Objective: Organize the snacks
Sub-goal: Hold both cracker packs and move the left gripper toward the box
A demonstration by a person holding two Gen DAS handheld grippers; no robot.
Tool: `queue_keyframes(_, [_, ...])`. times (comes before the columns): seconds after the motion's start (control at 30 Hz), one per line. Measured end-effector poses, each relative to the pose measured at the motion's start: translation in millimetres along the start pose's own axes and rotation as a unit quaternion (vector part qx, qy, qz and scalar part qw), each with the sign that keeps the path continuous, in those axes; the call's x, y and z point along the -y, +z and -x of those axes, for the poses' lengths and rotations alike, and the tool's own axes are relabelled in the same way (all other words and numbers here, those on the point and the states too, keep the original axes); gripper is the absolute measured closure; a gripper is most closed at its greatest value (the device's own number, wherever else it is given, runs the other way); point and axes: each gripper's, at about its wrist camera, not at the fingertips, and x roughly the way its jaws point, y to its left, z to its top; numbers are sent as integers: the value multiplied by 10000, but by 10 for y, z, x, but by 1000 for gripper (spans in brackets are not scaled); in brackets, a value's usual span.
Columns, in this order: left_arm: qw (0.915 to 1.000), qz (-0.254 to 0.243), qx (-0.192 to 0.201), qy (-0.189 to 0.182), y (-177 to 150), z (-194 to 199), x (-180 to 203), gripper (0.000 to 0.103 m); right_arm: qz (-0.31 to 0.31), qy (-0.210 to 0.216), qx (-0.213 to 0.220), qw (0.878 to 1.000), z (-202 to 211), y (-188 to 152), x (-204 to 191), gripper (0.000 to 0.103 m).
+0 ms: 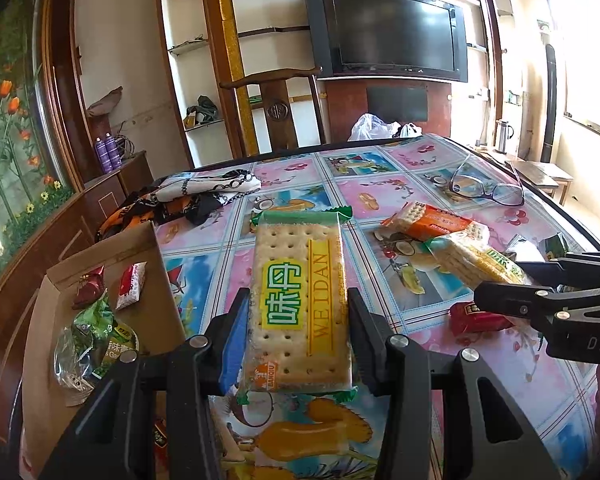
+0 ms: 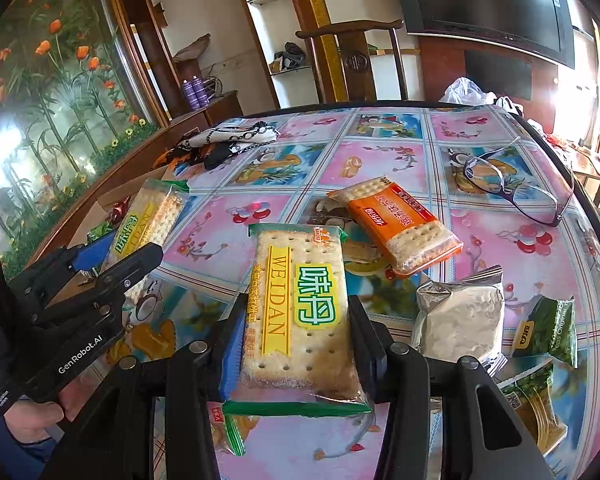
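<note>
My left gripper (image 1: pixel 298 312) is shut on a green-edged Weidan cracker pack (image 1: pixel 300 296), held above the table just right of an open cardboard box (image 1: pixel 148 280). My right gripper (image 2: pixel 298 320) is shut on a second Weidan cracker pack (image 2: pixel 300 308) above the table. In the right wrist view the left gripper (image 2: pixel 100 264) and its pack (image 2: pixel 148 220) show at the left. In the left wrist view the right gripper (image 1: pixel 512 284) and its pack (image 1: pixel 476 260) show at the right. An orange cracker pack (image 2: pixel 396 228) lies on the table beyond.
The box holds small wrapped snacks (image 1: pixel 96 320). A silver pouch (image 2: pixel 460 316), a green pea snack bag (image 2: pixel 548 332) and a red packet (image 1: pixel 476 316) lie on the patterned tablecloth (image 2: pixel 380 152). Glasses (image 2: pixel 512 188) lie far right, a scarf (image 2: pixel 228 144) far left, a chair (image 1: pixel 278 108) behind.
</note>
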Motion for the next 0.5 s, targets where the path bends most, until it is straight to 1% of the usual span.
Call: queue_keyframes(0.5, [9980,627,99,-40,84,58,-379,58,-1,26,82,10000,31,6,-3,53])
